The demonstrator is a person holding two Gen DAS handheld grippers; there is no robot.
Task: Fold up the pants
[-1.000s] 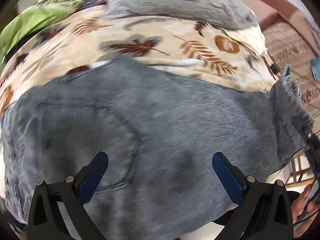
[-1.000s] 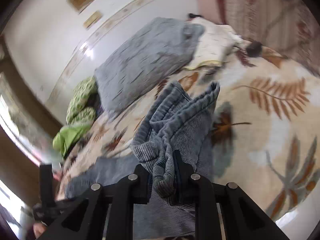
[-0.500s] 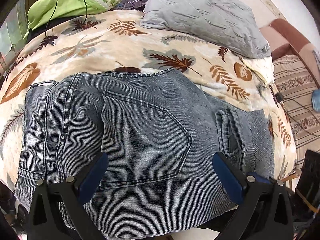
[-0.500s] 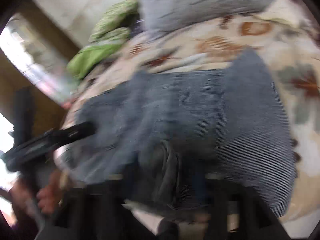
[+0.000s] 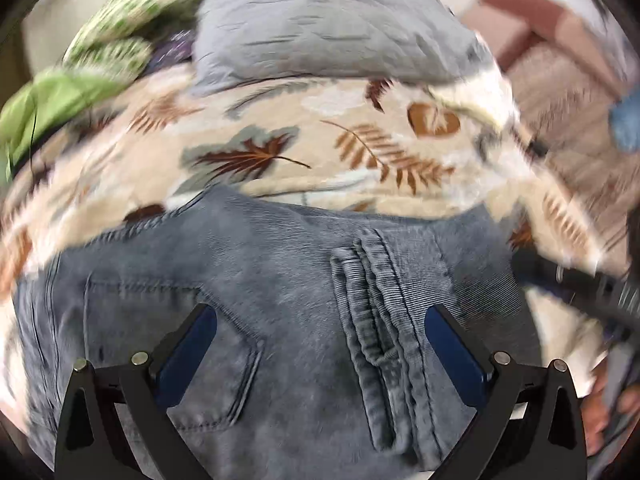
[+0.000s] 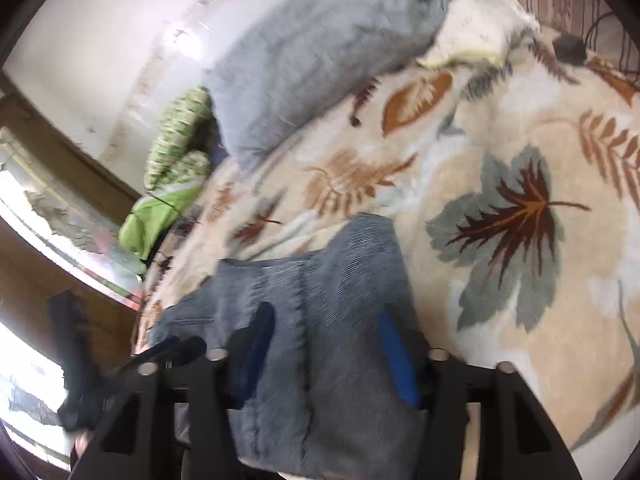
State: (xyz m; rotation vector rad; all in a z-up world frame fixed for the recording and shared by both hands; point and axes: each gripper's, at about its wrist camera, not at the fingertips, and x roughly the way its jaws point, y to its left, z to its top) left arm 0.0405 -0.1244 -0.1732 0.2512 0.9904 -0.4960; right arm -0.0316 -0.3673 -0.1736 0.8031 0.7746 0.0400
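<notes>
Left gripper [image 5: 320, 350] hangs wide apart over the jeans [image 5: 288, 320], holding nothing, its fingers straddling the back pocket [image 5: 168, 344] and a folded-over hem, probably ready to press or smooth the fold. From the right wrist, the right gripper [image 6: 326, 342] also stands apart and empty just above the folded jeans [image 6: 340, 300], which lie on the leaf-print blanket [image 6: 520, 120] near a grey pillow [image 6: 320, 52].

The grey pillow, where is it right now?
The grey pillow lies at the head of the bed on the leaf-print blanket, beyond the jeans; green bedding sits left of it in the left wrist view.
</notes>
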